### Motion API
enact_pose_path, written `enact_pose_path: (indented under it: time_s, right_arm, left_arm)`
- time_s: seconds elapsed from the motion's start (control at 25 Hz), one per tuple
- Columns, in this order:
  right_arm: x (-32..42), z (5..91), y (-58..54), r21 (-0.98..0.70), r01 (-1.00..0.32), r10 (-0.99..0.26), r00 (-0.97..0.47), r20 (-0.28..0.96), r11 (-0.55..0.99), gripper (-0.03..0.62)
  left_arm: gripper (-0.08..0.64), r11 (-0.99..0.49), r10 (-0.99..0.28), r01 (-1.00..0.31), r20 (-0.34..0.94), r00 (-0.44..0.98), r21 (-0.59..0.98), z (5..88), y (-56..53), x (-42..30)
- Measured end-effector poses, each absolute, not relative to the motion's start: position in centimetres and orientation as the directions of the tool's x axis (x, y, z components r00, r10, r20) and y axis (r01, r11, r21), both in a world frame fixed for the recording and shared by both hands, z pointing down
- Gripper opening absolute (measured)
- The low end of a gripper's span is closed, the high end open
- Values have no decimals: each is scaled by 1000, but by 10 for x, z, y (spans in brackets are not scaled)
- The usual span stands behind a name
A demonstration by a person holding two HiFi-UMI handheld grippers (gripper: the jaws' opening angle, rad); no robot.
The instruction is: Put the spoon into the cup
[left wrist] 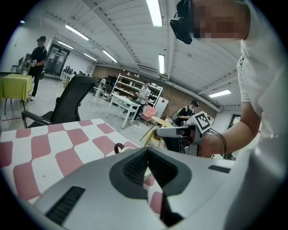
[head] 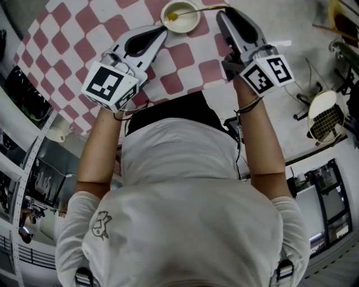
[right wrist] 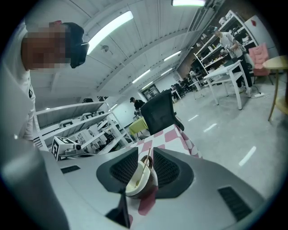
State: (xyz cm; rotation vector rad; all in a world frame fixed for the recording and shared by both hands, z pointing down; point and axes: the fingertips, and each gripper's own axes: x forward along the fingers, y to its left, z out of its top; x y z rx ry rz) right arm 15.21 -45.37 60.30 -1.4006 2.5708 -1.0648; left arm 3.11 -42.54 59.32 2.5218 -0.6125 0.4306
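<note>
The spoon [head: 197, 9] stands in the cup [head: 188, 18] on the checkered bench [head: 84, 33], just beyond the right claw [right wrist: 145, 157], whose jaws are parted and empty; the left claw [left wrist: 147, 151] sits closed on nothing

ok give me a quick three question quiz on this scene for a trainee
1. True or false: the spoon lies flat on the cloth, away from the cup.
2. The cloth's pattern is: A stripes, B pink and white checks, C plain grey.
3. Fill in: the right gripper has its jaws ____, with the cup showing beyond the gap.

Key: 1 false, the spoon stands in the cup. 2 B. 3 apart.
</note>
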Motion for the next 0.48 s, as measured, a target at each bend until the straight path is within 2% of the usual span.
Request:
enact_pose_path:
  time_s: [0.48]
  right_arm:
    - [157, 547, -417, -479, -772, -772, -579, 260, 418, 88]
  left_arm:
    - [14, -805, -386, -501, 361, 849, 318, 538, -397, 32]
